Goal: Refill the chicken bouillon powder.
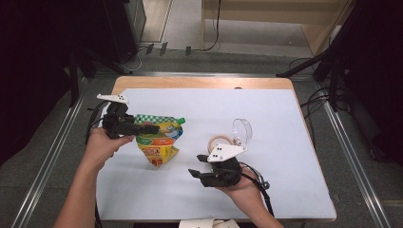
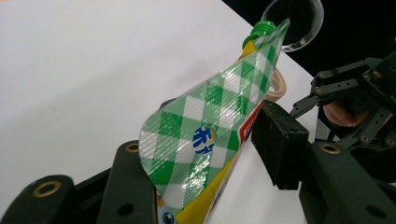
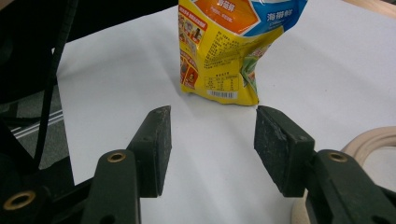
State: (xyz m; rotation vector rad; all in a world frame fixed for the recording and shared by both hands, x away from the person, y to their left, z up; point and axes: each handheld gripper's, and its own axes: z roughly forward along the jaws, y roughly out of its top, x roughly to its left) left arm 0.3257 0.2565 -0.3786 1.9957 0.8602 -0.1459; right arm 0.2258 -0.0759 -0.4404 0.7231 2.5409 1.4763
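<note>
Pouch: the spouted refill pouch (image 1: 159,137) lies on the white table sheet (image 1: 285,142), its checked top edge between my left tongs (image 1: 151,128).
Left tongs: spread, pads off the film.
Right tongs (image 1: 196,173): spread, empty, near the wooden ring (image 1: 219,141).
Handling: light, floppy, slick film, I judge.
Hold: pinch the stiff top seam beside the green cap (image 2: 259,29).

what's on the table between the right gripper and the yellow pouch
Nothing: in the right gripper view, bare white table cover runs from the right gripper to the pouch.
</note>
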